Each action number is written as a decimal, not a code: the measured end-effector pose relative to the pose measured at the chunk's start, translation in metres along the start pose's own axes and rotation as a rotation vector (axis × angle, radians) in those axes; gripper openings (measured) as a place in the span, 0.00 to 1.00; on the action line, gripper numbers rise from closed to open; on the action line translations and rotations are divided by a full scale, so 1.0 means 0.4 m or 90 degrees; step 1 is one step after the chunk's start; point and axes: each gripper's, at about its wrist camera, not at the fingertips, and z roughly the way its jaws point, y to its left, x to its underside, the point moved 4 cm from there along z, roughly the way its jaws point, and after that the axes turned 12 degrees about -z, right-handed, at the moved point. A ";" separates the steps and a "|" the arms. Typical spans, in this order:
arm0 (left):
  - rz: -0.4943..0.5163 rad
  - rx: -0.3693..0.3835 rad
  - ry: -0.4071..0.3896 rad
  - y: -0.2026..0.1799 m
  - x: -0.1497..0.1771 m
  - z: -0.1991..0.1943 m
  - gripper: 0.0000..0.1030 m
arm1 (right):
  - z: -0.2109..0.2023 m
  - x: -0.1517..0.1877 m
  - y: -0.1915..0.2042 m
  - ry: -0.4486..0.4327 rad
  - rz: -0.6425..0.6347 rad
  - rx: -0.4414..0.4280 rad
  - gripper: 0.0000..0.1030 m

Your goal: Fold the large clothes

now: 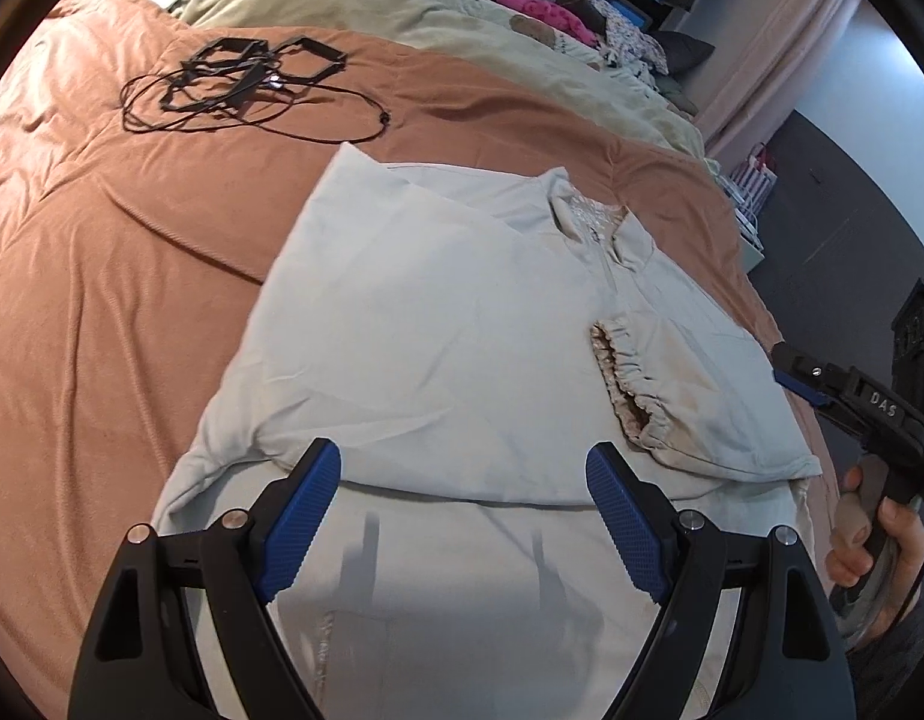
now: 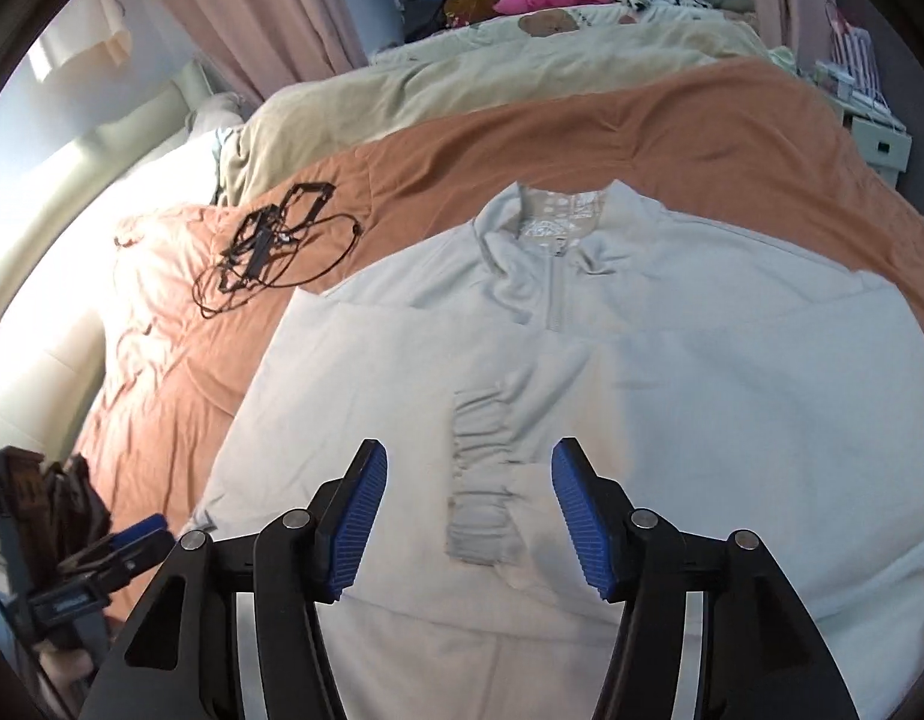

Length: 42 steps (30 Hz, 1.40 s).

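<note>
On our far left a tangle of black cords and frames point(image 1: 234, 81) lies on the orange blanket point(image 1: 102, 300), well apart from the work; a wide sweep could still snag it. Our left gripper point(image 1: 462, 516) hovers wide open and empty over the lower part of the pale grey pullover point(image 1: 438, 324), which lies flat on the blanket, collar away from us. If we pinch only the top layer here, the fold drags crooked. Moving right, a sleeve lies folded across the chest, its gathered cuff point(image 2: 480, 480) between the jaws of our right gripper point(image 2: 468, 516), which stands partly open and grips nothing. A careless brush from that gripper may pull the sleeve back out.
</note>
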 end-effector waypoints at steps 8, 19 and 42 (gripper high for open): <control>0.013 0.025 0.035 -0.125 0.015 0.081 0.83 | -0.102 0.042 -0.202 0.001 0.029 0.076 0.56; 0.039 0.017 0.108 -0.301 0.040 0.270 0.83 | -0.204 0.159 -0.458 0.011 0.082 0.147 0.56; 0.115 -0.060 0.093 -0.368 0.064 0.300 0.13 | -0.173 0.407 -0.738 0.113 0.167 0.186 0.56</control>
